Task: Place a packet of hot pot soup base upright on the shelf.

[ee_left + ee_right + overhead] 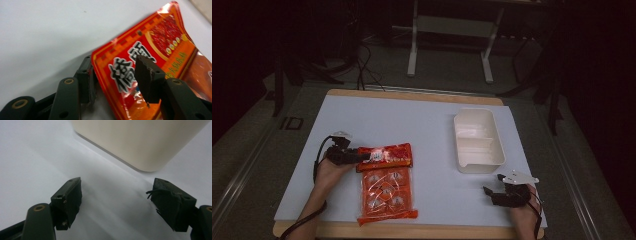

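**White table, one bag gripped**

On the white table (412, 120), the left gripper (113, 81) has its jaws closed on the corner of a red snack bag (384, 156), lying over a second bag (386, 192). The right gripper (116, 202) rests wide open, empty, near the empty white divided box (478, 141).

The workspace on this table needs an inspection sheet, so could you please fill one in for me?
Surface: pale table top with a wooden edge, flat and bare between items.
Job's things: red snack packet lies across a second red packet; white two-compartment container sits empty to the right.
Clutter: nothing seen.
Grippers: left gripper has its fingers either side of the red snack packet's edge; right gripper is open, facing the container's wall, holding nothing.
Cables: a black cable loops from the left gripper; more cables lie on the floor behind.
Surroundings: dark room, white table frame beyond.
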The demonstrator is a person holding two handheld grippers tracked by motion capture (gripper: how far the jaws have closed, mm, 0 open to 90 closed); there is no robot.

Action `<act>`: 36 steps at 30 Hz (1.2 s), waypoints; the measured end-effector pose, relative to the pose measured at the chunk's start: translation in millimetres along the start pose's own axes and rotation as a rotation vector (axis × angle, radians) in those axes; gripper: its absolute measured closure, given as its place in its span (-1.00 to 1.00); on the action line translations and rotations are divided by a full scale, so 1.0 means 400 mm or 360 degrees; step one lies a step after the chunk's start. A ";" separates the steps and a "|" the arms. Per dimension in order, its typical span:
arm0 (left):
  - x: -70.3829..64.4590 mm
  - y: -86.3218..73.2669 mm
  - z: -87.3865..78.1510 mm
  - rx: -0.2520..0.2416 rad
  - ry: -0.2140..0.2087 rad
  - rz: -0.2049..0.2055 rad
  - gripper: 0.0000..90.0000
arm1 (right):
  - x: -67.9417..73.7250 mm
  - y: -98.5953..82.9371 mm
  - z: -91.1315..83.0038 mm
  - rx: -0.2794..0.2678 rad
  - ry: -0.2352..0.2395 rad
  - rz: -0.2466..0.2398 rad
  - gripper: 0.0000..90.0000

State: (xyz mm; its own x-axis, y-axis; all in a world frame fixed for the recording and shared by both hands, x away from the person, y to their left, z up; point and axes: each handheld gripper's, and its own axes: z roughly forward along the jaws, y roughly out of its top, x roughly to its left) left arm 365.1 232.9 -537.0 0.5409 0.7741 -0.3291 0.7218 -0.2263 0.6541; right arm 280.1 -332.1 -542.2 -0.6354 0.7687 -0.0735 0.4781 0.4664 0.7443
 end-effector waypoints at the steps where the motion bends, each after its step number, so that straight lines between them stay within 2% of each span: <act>1: -0.004 0.000 0.000 -0.0005 -0.0011 0.0005 0.19 | 0.000 0.000 0.000 0.0001 0.0001 0.0001 -0.46; 7: -0.030 0.006 -0.016 -0.0021 -0.0063 0.0054 0.22 | -0.001 0.000 0.000 0.0003 0.0004 0.0000 -0.46; 11: -0.032 0.006 -0.031 -0.0045 -0.0112 0.0063 0.30 | -0.001 0.000 0.000 0.0001 0.0007 0.0004 -0.46; 12: -0.032 0.005 -0.041 -0.0054 -0.0147 0.0070 0.31 | -0.001 0.000 0.000 0.0001 0.0007 0.0004 -0.46; 16: -0.030 -0.002 -0.050 -0.0044 -0.0207 0.0101 0.44 | -0.001 0.000 0.000 0.0002 0.0008 0.0004 -0.46; 19: -0.027 -0.006 -0.044 -0.0008 -0.0214 0.0114 0.49 | -0.001 0.000 0.001 0.0003 0.0010 0.0008 -0.46; 22: -0.030 -0.004 -0.014 0.0082 -0.0195 0.0150 0.52 | -0.001 0.000 0.001 0.0003 0.0012 0.0009 -0.46; 24: -0.033 0.001 0.002 0.0107 -0.0156 0.0164 0.47 | -0.002 0.000 0.001 0.0005 0.0014 0.0012 -0.46; 26: -0.034 0.007 0.012 0.0129 -0.0146 0.0171 0.45 | -0.002 0.000 0.000 0.0008 0.0015 0.0012 -0.46; 28: -0.032 0.009 0.017 0.0137 -0.0148 0.0172 0.42 | -0.002 0.000 0.001 0.0007 0.0017 0.0015 -0.46; 34: -0.021 0.008 0.019 0.0122 -0.0212 0.0174 0.40 | -0.002 0.000 0.001 0.0008 0.0019 0.0013 -0.46; 36: -0.023 0.008 0.019 0.0120 -0.0219 0.0200 0.40 | -0.002 0.000 0.001 0.0009 0.0019 0.0014 -0.46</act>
State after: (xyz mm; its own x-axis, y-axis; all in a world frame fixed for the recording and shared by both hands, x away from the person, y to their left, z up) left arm 365.8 220.7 -536.8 0.6789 0.6501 -0.3413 0.6724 -0.3639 0.6445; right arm 280.9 -332.7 -542.3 -0.6383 0.7675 -0.0594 0.4869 0.4622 0.7412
